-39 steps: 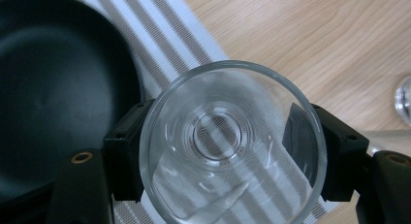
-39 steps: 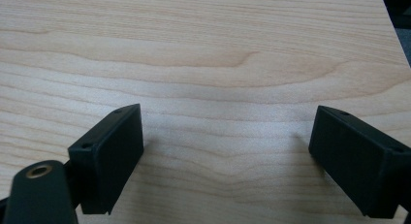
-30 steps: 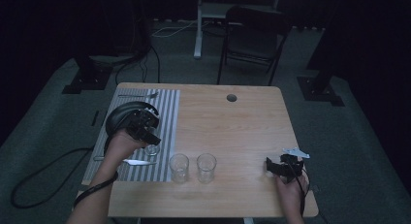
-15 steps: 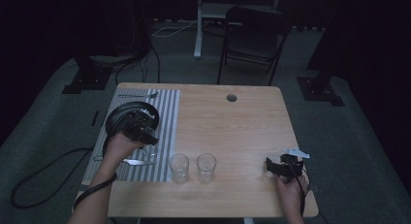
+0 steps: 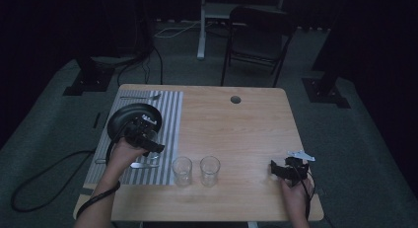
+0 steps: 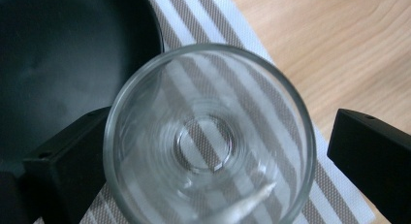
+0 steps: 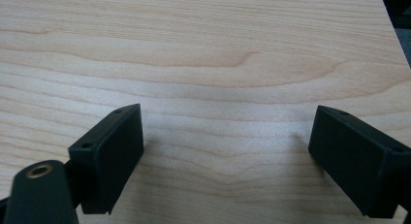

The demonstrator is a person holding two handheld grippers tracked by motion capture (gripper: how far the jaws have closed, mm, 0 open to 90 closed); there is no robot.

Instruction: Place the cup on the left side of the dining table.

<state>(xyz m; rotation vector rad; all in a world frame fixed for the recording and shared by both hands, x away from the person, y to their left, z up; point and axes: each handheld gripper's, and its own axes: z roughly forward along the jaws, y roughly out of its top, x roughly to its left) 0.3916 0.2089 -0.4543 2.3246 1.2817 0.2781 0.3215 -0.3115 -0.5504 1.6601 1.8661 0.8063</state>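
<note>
A clear empty glass [image 6: 208, 141] stands upright on the striped placemat [image 6: 203, 25], seen from above, right beside the black plate [image 6: 63, 54]. My left gripper [image 6: 213, 151] is open around it: the left jaw lies against the glass wall and the right jaw stands a little off it. In the high view my left gripper [image 5: 149, 139] sits at the near edge of the black plate [image 5: 129, 115]. My right gripper [image 5: 277, 170] rests open near the table's front right, with nothing but bare wood between its jaws [image 7: 225, 132].
Two more empty glasses [image 5: 182, 170] [image 5: 209, 170] stand side by side near the front edge. A piece of cutlery [image 5: 143, 165] lies on the placemat [image 5: 170, 114] near my left hand, and another [image 5: 140, 96] at its far end. A cable hole [image 5: 235, 99] sits at the back.
My left gripper has shifted only slightly by the plate. The right gripper and the two front glasses have not moved.
</note>
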